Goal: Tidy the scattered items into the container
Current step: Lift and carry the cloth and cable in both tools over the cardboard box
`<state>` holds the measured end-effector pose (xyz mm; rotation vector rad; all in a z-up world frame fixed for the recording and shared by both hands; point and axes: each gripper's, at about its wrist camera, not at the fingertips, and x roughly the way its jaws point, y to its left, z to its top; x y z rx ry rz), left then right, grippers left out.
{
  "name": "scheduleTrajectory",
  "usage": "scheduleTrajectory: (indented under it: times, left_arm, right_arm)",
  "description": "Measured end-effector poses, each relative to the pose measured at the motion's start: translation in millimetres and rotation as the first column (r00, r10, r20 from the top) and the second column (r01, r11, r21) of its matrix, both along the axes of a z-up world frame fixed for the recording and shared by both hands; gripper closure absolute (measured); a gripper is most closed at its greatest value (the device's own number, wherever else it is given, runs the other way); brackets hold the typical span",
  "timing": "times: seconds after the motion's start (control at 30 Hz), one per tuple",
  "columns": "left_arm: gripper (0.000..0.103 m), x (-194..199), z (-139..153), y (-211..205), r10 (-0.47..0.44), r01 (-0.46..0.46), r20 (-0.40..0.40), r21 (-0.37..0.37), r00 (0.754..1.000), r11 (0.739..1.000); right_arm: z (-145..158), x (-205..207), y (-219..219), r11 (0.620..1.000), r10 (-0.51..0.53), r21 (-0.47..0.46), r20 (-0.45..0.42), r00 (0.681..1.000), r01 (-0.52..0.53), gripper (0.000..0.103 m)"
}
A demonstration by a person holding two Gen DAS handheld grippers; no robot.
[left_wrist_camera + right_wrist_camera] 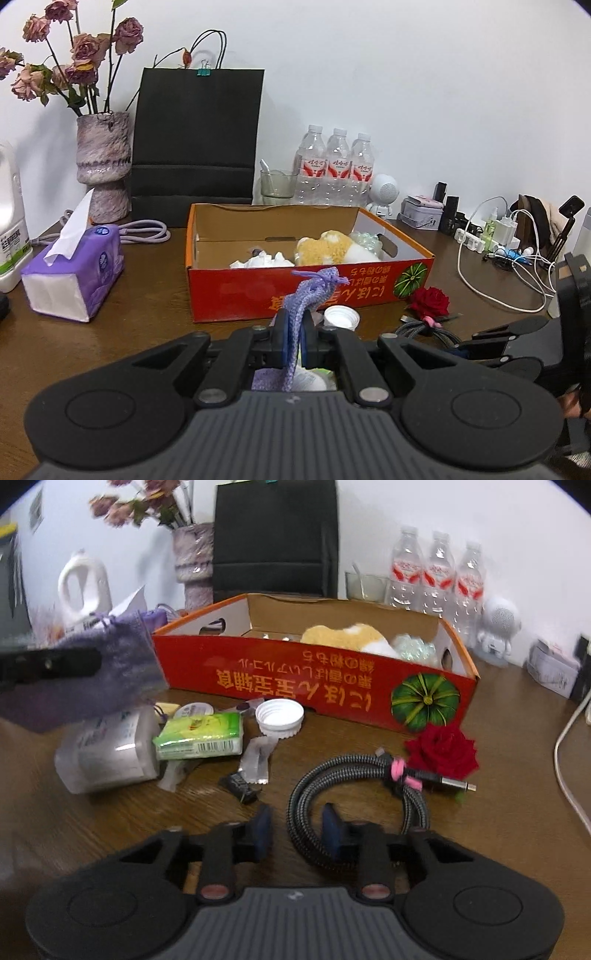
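Pouch (295, 314), purple knit, soft and limp, pinched at its neck by left gripper (293, 343); right gripper (297, 829) narrowly parted, empty, above stiff coiled cable (354, 786)

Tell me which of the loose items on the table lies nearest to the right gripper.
The coiled braided cable with the pink tie: its loop lies right by the right gripper, while the wrappers, green packet and white cap lie farther off.

Red box (280, 679) with orange lettering, lilac knitted pouch (306, 295), crimson rose (441, 751).
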<state>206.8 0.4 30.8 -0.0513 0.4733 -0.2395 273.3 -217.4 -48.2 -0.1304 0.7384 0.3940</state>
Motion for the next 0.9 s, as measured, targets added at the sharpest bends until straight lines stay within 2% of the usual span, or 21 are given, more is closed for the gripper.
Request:
scheduleTrajectory:
  times: [0.1, 0.2, 0.37, 0.47, 0.7, 0.8, 0.9]
  left_arm:
    - [0.097, 1.8, -0.3, 4.3, 0.010, -0.010, -0.003, -0.006, 1.000, 1.000]
    - [0.096, 4.9, 2.6, 6.2, 0.013, -0.013, 0.002, -0.019, 1.000, 1.000]
    - [0.096, 7.5, 16.7, 3.2, 0.004, -0.003, 0.046, -0.032, 0.999, 0.999]
    - [0.096, 16.4, 31.3, -0.6, -0.002, 0.004, 0.083, -0.030, 0.997, 1.000]
    - [0.096, 75.0, 66.2, -14.5, -0.017, 0.022, 0.141, -0.030, 0.990, 0.999]
    - [0.096, 112.7, 70.9, -20.1, -0.016, 0.021, 0.133, -0.037, 0.991, 0.999]
    - [0.097, 153.8, 63.4, -23.4, -0.013, 0.016, 0.088, -0.044, 0.996, 0.999]
  right_arm:
    - [5.9, -4.3, -2.2, 1.000, 0.005, 0.029, 0.019, 1.000, -0.005, 0.092]
    - [18.3, -8.9, -10.8, 0.995, -0.019, 0.097, 0.054, 0.998, 0.014, 0.092]
    - [52.4, -10.0, -20.3, 0.985, -0.047, 0.169, 0.136, 0.990, 0.024, 0.092]
    - [75.1, -1.2, -21.9, 0.984, -0.052, 0.180, 0.190, 0.980, 0.017, 0.092]
    - [108.7, 66.8, -5.5, 0.983, -0.046, 0.182, 0.227, 0.973, 0.004, 0.091]
    - [108.1, 106.6, 7.6, 0.985, -0.042, 0.171, 0.210, 0.977, 0.005, 0.091]
    - [96.7, 152.9, 20.4, 0.988, -0.041, 0.154, 0.164, 0.986, 0.016, 0.091]
